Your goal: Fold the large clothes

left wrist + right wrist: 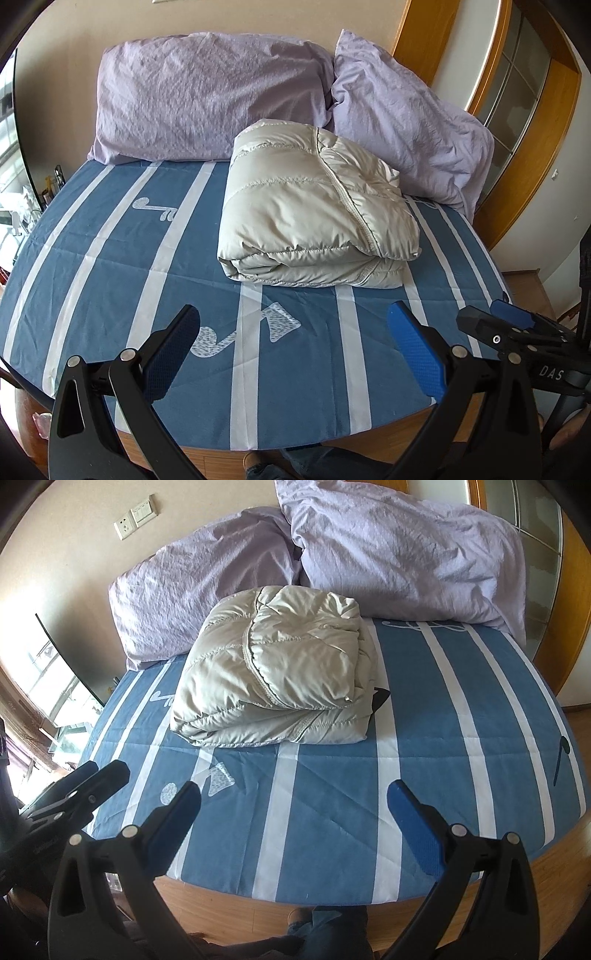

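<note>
A pale grey-beige puffer jacket (pixel 317 210) lies folded into a thick square bundle on the blue, white-striped bed (pixel 110 258), its zipper seam running across the top. The same jacket (pixel 273 672) sits mid-bed in the right wrist view, on the striped bed (pixel 461 738). My left gripper (pixel 291 321) hovers open near the bed's front edge, short of the bundle, with nothing between its blue pads. My right gripper (pixel 293 797) is likewise open and empty, a little in front of the jacket. Each gripper shows at the other view's side: the right one (pixel 498 325), the left one (pixel 92 779).
Two lilac pillows (pixel 207 99) (pixel 410 122) lean against the wall behind the jacket. A wooden-framed glass door (pixel 517 92) stands at the right. Wooden bed frame (pixel 229 904) and a person's shoe (pixel 299 919) lie below the front edge. A wall socket and switch (pixel 136 517) are at upper left.
</note>
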`<action>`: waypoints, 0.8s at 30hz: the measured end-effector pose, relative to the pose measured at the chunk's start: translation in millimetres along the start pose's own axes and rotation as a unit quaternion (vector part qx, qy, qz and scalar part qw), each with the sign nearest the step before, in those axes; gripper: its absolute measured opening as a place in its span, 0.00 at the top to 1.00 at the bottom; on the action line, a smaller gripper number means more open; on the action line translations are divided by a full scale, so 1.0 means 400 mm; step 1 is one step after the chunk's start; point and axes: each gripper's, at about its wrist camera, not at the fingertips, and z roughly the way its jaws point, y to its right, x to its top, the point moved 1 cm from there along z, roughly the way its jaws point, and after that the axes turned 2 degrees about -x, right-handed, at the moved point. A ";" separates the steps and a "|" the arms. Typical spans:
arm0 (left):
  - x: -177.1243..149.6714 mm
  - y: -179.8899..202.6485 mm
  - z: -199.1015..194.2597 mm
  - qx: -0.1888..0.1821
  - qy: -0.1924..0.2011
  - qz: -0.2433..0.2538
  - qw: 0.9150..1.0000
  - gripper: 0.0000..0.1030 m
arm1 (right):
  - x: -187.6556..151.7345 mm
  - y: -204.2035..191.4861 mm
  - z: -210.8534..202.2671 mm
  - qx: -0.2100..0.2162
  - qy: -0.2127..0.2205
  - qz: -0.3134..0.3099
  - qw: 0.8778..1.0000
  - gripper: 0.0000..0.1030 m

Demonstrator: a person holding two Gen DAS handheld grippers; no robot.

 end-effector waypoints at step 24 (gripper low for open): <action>-0.004 0.009 0.002 -0.004 -0.003 0.001 1.000 0.01 | -0.006 -0.010 0.006 0.002 -0.002 -0.002 1.000 0.02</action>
